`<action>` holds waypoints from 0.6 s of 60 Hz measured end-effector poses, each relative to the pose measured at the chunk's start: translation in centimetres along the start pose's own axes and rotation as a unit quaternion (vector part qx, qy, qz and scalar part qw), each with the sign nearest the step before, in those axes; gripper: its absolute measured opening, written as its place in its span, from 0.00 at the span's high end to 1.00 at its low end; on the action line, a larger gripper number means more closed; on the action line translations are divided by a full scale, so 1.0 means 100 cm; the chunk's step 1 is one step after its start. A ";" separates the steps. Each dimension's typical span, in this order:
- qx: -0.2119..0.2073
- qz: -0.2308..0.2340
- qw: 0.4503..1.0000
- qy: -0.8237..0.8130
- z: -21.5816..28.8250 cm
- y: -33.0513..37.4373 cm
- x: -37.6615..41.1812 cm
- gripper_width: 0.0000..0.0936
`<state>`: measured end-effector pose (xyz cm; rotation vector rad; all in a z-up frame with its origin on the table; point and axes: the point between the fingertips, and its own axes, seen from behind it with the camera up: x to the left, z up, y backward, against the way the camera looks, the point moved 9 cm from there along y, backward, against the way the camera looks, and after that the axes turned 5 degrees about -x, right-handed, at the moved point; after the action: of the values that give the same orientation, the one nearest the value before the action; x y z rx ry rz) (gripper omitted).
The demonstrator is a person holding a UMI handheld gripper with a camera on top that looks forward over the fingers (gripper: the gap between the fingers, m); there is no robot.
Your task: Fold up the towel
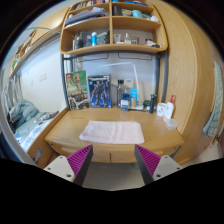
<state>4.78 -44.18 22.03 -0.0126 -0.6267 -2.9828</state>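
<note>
Fingers (112,160) stand wide apart with nothing between them, their purple pads (80,157) facing each other, held in the air short of the table (70,125). Beyond them the towel (112,131) lies flat on the wooden table, a pale rectangle near the front edge, well apart from both fingers and roughly centred between them. At the back of the table, against the wall, stand a few books (100,92) and some bottles (133,95), one of them blue. More small items sit toward the right end of the table near a white container (166,109). Above hangs a wooden shelf (112,45) in two levels, carrying small things too small to tell. To the left of the table a bed (25,125) with rumpled bedding shows.
</note>
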 end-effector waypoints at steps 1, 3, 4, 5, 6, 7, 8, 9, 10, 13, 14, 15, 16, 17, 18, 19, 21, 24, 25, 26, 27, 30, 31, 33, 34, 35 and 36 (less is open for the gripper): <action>-0.003 -0.002 1.000 0.000 -0.009 0.002 0.007 0.09; 0.003 0.002 1.000 0.000 -0.013 -0.007 0.015 0.10; 0.007 0.003 1.000 0.000 -0.015 -0.012 0.018 0.10; 0.011 0.003 1.000 0.000 -0.018 -0.017 0.022 0.09; 0.016 0.003 1.000 0.001 -0.021 -0.022 0.026 0.09; 0.021 0.004 1.000 0.002 -0.023 -0.029 0.030 0.09; 0.026 0.006 1.000 0.003 -0.026 -0.035 0.034 0.09; 0.031 0.008 0.999 0.005 -0.029 -0.041 0.039 0.09; 0.036 0.010 0.999 0.007 -0.032 -0.047 0.044 0.09; 0.053 0.019 0.998 0.011 -0.036 -0.070 0.057 0.09; 0.057 0.022 0.998 0.011 -0.038 -0.078 0.064 0.09; 0.061 0.025 0.998 0.010 -0.039 -0.086 0.070 0.09; 0.065 0.028 0.997 0.009 -0.040 -0.094 0.076 0.09; 0.069 0.030 0.997 0.008 -0.041 -0.101 0.081 0.09; 0.072 0.033 0.997 0.007 -0.041 -0.109 0.087 0.09; 0.075 0.035 0.997 0.007 -0.041 -0.117 0.092 0.09; 0.079 0.039 0.996 0.009 -0.040 -0.134 0.102 0.09; 0.087 0.043 0.995 0.015 -0.039 -0.160 0.116 0.08; 0.093 0.045 0.994 0.018 -0.035 -0.168 0.118 0.08; 0.096 0.045 0.994 0.020 -0.034 -0.177 0.122 0.09; 0.098 0.044 0.994 0.021 -0.033 -0.186 0.127 0.09; 0.103 0.040 0.994 0.022 -0.029 -0.212 0.139 0.09; 0.105 0.039 0.993 0.021 -0.028 -0.220 0.142 0.09; 0.108 0.038 0.993 0.021 -0.025 -0.237 0.149 0.10; 0.109 0.036 0.993 0.021 -0.023 -0.245 0.151 0.10; 0.111 0.035 0.993 0.022 -0.022 -0.253 0.153 0.10; 0.111 0.033 0.993 0.023 -0.021 -0.262 0.156 0.10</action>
<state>-13.12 -22.60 10.01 0.0492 -0.9297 -2.8244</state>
